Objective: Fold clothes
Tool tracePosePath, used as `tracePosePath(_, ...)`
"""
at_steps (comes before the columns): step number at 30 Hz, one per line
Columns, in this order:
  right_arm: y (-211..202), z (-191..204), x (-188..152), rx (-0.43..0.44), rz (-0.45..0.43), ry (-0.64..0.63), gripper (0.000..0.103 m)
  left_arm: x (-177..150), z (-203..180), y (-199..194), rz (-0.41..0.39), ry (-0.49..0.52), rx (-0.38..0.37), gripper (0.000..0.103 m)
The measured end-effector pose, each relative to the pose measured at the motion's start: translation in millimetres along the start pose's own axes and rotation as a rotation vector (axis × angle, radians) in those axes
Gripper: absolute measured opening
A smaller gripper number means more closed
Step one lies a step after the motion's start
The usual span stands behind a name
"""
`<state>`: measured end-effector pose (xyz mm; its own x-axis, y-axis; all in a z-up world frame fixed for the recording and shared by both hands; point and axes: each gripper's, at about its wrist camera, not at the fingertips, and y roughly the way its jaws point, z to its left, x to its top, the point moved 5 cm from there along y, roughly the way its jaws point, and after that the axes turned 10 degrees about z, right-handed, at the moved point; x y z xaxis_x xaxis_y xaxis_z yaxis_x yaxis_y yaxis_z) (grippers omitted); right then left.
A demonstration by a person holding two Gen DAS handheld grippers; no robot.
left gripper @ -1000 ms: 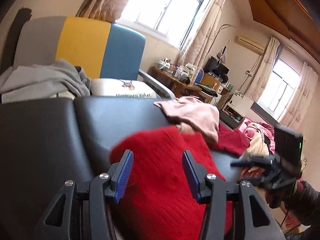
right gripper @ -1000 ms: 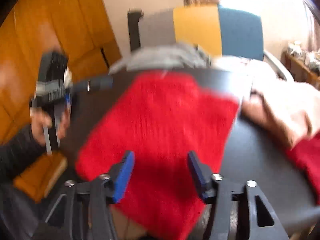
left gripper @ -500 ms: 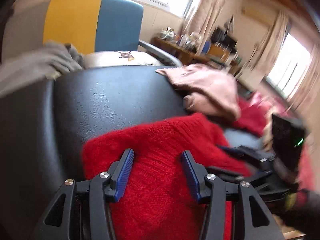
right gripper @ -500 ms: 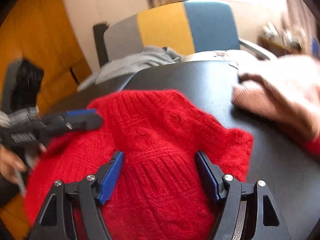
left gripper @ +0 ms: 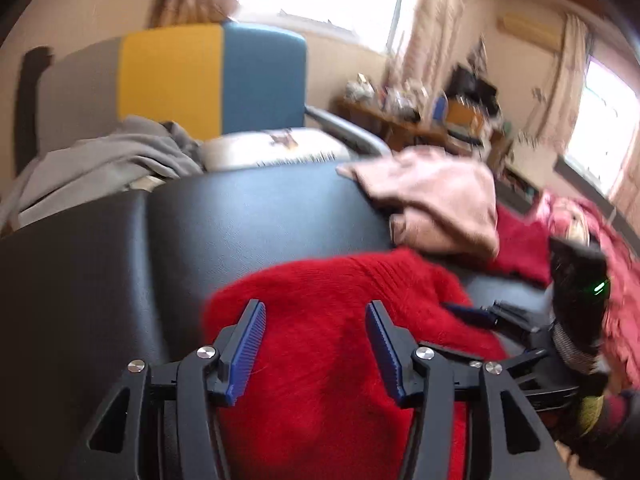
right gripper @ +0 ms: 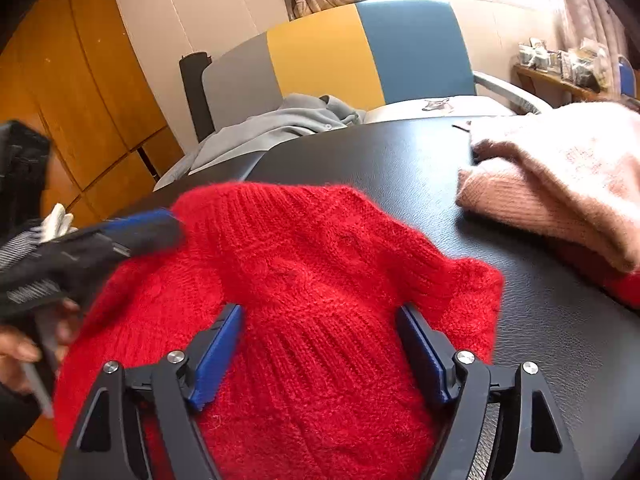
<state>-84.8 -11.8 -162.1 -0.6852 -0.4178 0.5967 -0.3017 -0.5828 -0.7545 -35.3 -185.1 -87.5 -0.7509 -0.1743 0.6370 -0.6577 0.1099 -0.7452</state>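
A red knitted sweater (right gripper: pixel 320 280) lies folded on a black padded surface (right gripper: pixel 400 160); it also shows in the left wrist view (left gripper: pixel 320 360). My left gripper (left gripper: pixel 316 312) is open just above the sweater's left part, with nothing between its blue pads. My right gripper (right gripper: pixel 320 312) is open wide over the sweater's ribbed hem, empty. In the right wrist view the left gripper (right gripper: pixel 132 232) rests at the sweater's left edge. In the left wrist view the right gripper (left gripper: pixel 472 314) lies at the sweater's right edge.
A folded pink sweater (right gripper: pixel 560 184) lies to the right on the black surface, over another red garment (left gripper: pixel 520 240). A grey garment (left gripper: pixel 100 164) and a white cushion (left gripper: pixel 272 148) lie on the grey, yellow and blue chair (left gripper: pixel 192 80) behind. Wooden cabinets (right gripper: pixel 60 100) stand left.
Both grippers have come down close over the red sweater. The right gripper has opened wider and sits at the hem. The sweater has been folded smaller.
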Motion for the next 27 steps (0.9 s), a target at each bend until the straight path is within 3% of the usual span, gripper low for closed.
tracePosePath(5,-40,28,-11,0.015,-0.037,-0.089,0.084,-41,-4,-44,-0.012,0.040,-0.053,0.055)
tracePosePath(7,-53,43,-22,0.023,-0.035,-0.151,0.084,-71,-20,-48,0.016,0.090,-0.112,0.055)
tracePosePath(11,-55,63,-64,-0.004,0.055,-0.269,0.085,-122,-34,-32,0.095,0.143,-0.068,0.056)
tracePosePath(13,-45,57,-86,-0.072,0.114,-0.295,0.085,-136,-28,-20,0.141,0.090,-0.080,0.056)
tracePosePath(15,-37,43,-100,-0.083,0.119,-0.276,0.086,-144,-25,-17,0.119,0.059,-0.065,0.056)
tracePosePath(18,-40,40,-99,-0.064,0.116,-0.260,0.087,-138,-24,-27,0.093,0.027,-0.110,0.057)
tracePosePath(21,-55,37,-89,0.023,0.121,-0.195,0.088,-121,-1,-47,0.030,-0.110,-0.267,0.064)
tracePosePath(23,-76,26,-77,0.104,0.057,-0.110,0.091,-106,25,-52,0.001,-0.223,-0.354,0.075)
tracePosePath(24,-87,18,-70,0.148,0.019,-0.059,0.103,-100,35,-51,-0.007,-0.259,-0.374,0.076)
tracePosePath(27,-85,-19,-53,0.216,0.026,0.100,0.103,-82,52,-37,0.008,-0.292,-0.419,0.080)
